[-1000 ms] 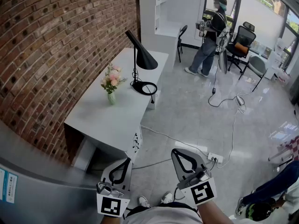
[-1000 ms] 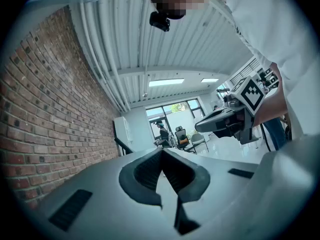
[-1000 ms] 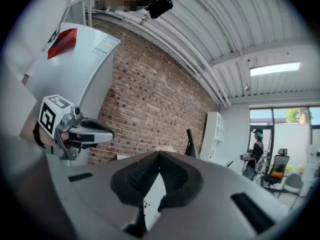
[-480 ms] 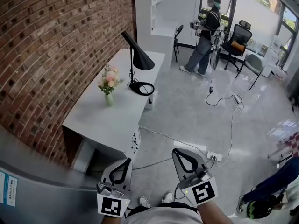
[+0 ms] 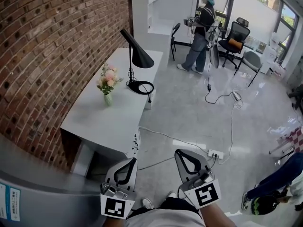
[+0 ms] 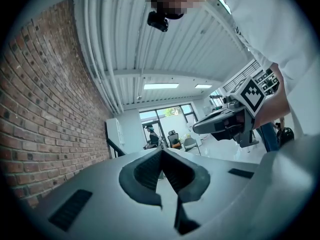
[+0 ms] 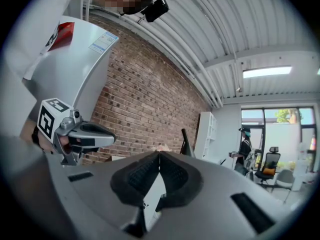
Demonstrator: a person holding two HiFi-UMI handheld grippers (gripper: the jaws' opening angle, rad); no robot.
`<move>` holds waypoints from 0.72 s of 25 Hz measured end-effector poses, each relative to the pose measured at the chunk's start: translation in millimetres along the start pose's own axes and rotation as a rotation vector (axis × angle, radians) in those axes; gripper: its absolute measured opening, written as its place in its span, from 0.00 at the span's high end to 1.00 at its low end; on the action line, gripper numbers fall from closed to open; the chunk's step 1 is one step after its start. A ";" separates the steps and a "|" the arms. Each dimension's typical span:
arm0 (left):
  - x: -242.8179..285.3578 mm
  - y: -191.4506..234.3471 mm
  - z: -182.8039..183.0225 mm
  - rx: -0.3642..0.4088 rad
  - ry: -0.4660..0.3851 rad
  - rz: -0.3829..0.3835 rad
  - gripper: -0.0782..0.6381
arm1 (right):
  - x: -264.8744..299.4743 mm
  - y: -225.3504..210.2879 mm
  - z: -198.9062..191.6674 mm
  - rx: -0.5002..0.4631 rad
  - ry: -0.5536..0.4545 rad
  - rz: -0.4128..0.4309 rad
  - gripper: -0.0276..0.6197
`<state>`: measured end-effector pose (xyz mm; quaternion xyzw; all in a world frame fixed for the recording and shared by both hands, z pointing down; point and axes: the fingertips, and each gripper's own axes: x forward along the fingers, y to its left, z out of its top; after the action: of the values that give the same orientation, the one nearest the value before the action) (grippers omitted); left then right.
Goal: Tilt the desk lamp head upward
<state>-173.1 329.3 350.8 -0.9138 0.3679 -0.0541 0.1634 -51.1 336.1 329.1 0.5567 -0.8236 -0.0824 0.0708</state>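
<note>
A black desk lamp (image 5: 137, 56) stands at the far end of a white desk (image 5: 94, 122) by the brick wall. Its cone head points down and its ring base (image 5: 142, 87) rests on the desk top. My left gripper (image 5: 130, 160) and right gripper (image 5: 182, 152) are held low and close to my body, far from the lamp. Both have their jaws shut tip to tip with nothing between them. In the left gripper view only a sliver of the lamp (image 6: 116, 148) shows past my gripper (image 6: 161, 151). The right gripper view shows the lamp (image 7: 184, 141) beyond my gripper (image 7: 159, 155).
A small vase of flowers (image 5: 108, 85) stands on the desk near the lamp. A power strip (image 5: 216, 153) and cables (image 5: 230, 115) lie on the floor. A person (image 5: 199, 28) stands at the back by office chairs (image 5: 233, 40). A grey cabinet (image 5: 33, 197) stands at my left.
The view has shifted a little, so the desk and lamp sit slightly further left and lower. Both grippers stay shut in about the same place.
</note>
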 end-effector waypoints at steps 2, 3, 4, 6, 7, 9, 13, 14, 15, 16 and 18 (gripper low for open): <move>-3.4 -2.5 -3.9 0.000 0.001 -0.016 0.88 | -2.1 3.6 -1.4 -0.001 0.003 -0.011 0.93; -4.2 -3.4 -5.4 -0.003 -0.004 -0.022 0.88 | -3.0 4.6 -2.5 -0.001 0.007 -0.016 0.93; -3.7 -3.8 -6.6 -0.008 -0.008 -0.028 0.88 | -2.8 4.9 -3.6 -0.002 0.011 -0.020 0.93; -1.6 -4.6 -10.2 -0.015 -0.004 -0.039 0.88 | 0.9 4.4 -5.8 -0.002 0.014 -0.025 0.93; -0.3 -5.4 -12.4 -0.015 0.001 -0.046 0.88 | 3.5 3.9 -7.5 0.000 0.016 -0.024 0.93; 5.0 -5.6 -16.1 -0.016 0.004 -0.053 0.88 | 10.2 0.7 -11.7 0.003 0.021 -0.019 0.93; 28.4 3.5 -22.7 -0.007 0.017 -0.040 0.88 | 34.0 -19.5 -18.7 0.011 0.020 -0.003 0.93; 36.8 8.2 -24.8 -0.002 0.022 -0.032 0.88 | 42.6 -26.4 -20.3 0.012 0.014 0.004 0.93; 46.2 13.6 -26.9 0.003 0.027 -0.021 0.88 | 51.9 -33.8 -22.1 0.012 0.009 0.014 0.93; 56.3 19.4 -28.7 0.008 0.033 -0.010 0.88 | 61.6 -41.7 -23.9 0.011 0.005 0.025 0.93; 78.2 30.4 -30.4 0.024 0.043 0.008 0.88 | 80.7 -58.7 -26.5 0.010 -0.004 0.044 0.93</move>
<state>-143.0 246.9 367.5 -0.9090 0.3743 -0.0773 0.1664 -22.4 238.1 344.4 0.5384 -0.8363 -0.0776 0.0680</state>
